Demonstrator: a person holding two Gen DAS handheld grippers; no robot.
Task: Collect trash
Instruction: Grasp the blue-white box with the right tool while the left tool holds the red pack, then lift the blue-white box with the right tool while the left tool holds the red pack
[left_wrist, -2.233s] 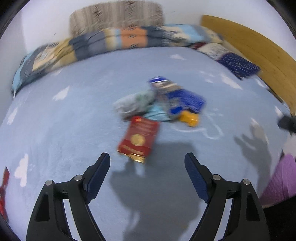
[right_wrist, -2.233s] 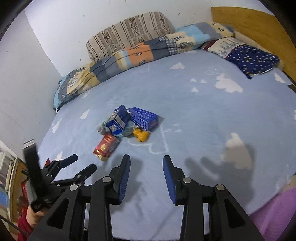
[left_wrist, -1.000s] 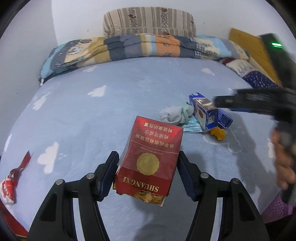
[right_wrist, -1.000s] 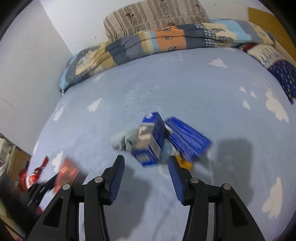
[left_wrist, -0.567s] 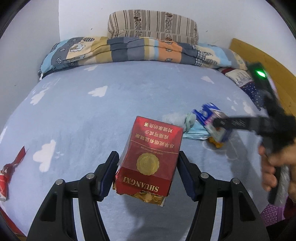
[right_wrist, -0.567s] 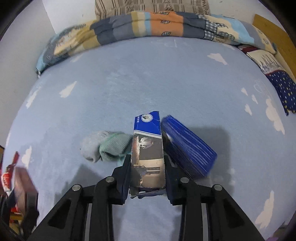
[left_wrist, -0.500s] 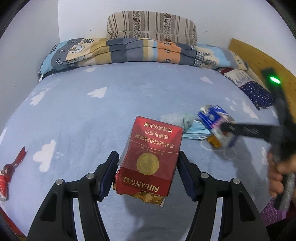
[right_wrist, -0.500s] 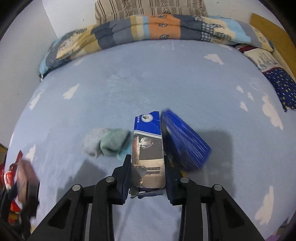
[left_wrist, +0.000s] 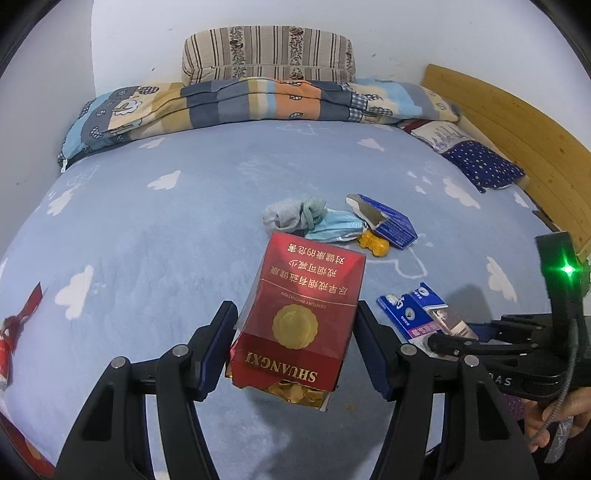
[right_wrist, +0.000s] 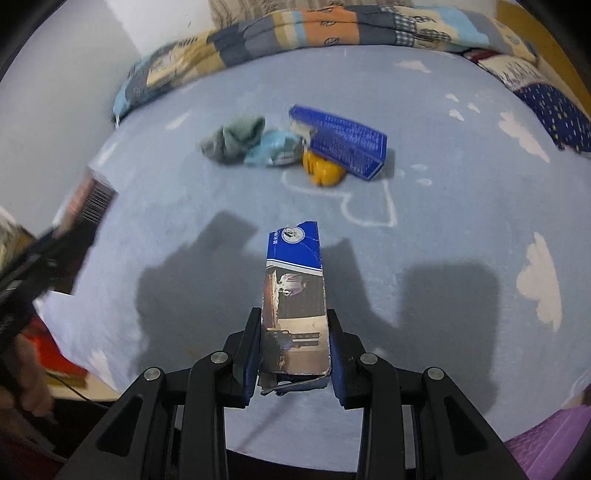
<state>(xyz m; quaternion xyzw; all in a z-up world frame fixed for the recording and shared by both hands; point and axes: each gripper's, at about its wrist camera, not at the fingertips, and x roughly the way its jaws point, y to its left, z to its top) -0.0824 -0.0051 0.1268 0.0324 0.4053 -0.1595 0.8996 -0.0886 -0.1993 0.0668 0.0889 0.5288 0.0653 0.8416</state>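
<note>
My left gripper (left_wrist: 295, 343) clamps the red pack (left_wrist: 299, 314), my right gripper (right_wrist: 293, 354) the blue carton (right_wrist: 295, 299); both crushable, likely slip risk.

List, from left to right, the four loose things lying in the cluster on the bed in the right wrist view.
Grey sock → blue face mask → yellow toy → blue carton.
</note>
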